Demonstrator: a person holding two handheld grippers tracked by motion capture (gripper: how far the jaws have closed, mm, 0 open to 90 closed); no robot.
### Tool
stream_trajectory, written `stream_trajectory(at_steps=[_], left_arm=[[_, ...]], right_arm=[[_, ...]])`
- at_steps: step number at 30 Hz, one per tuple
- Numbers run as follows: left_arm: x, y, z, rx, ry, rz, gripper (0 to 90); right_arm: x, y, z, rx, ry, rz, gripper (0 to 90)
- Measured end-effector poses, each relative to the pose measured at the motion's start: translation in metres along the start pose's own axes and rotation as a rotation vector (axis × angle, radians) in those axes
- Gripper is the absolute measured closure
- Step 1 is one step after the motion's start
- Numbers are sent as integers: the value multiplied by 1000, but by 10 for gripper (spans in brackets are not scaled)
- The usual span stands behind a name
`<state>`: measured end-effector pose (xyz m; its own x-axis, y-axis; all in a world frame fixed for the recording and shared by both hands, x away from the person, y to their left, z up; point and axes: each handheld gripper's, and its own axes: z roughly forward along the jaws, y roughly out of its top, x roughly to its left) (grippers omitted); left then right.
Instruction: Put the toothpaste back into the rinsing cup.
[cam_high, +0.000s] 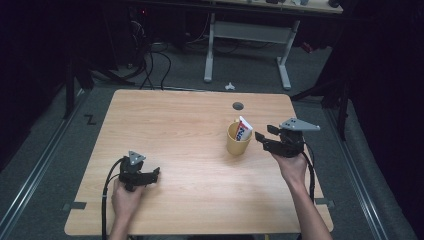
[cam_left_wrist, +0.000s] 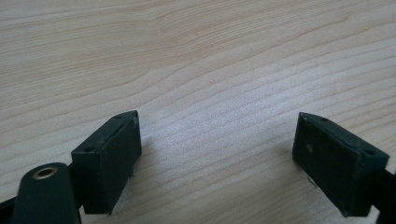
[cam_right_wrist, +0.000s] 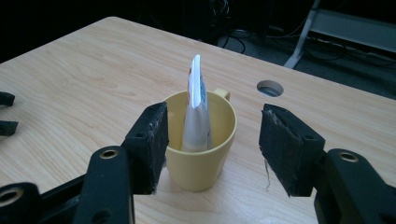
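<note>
Wooden table (cam_high: 190, 125): pale wood-grain top with a round cable hole (cam_high: 238, 106) near its far edge; a white desk frame (cam_high: 247, 32) stands on the floor beyond.
Right gripper (cam_right_wrist: 212, 140): hovers just beside the mug, jaws apart with nothing between the pads.
Left gripper (cam_left_wrist: 217, 149): low over bare wood at the near left, jaws wide apart, holding nothing.
Yellow mug (cam_right_wrist: 201, 140): upright, right of the table's centre, handle on its far side.
Toothpaste tube (cam_right_wrist: 196, 109): stands tilted inside the mug, crimped end up.
Risk: a jaw clipping the rim would likely tip the light mug; a pinch on the thin crimp could slip.
Writing: red and blue print on the tube, too small to read.
</note>
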<state>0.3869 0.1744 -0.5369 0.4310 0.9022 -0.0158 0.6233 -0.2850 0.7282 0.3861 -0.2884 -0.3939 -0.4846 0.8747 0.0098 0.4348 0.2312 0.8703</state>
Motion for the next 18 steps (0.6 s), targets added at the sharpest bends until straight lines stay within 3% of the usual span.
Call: stream_trajectory(at_steps=[18], left_arm=[[0,0,0,0,0,0,159]], right_arm=[[-16,-23,-20,-11,-34,62,441]])
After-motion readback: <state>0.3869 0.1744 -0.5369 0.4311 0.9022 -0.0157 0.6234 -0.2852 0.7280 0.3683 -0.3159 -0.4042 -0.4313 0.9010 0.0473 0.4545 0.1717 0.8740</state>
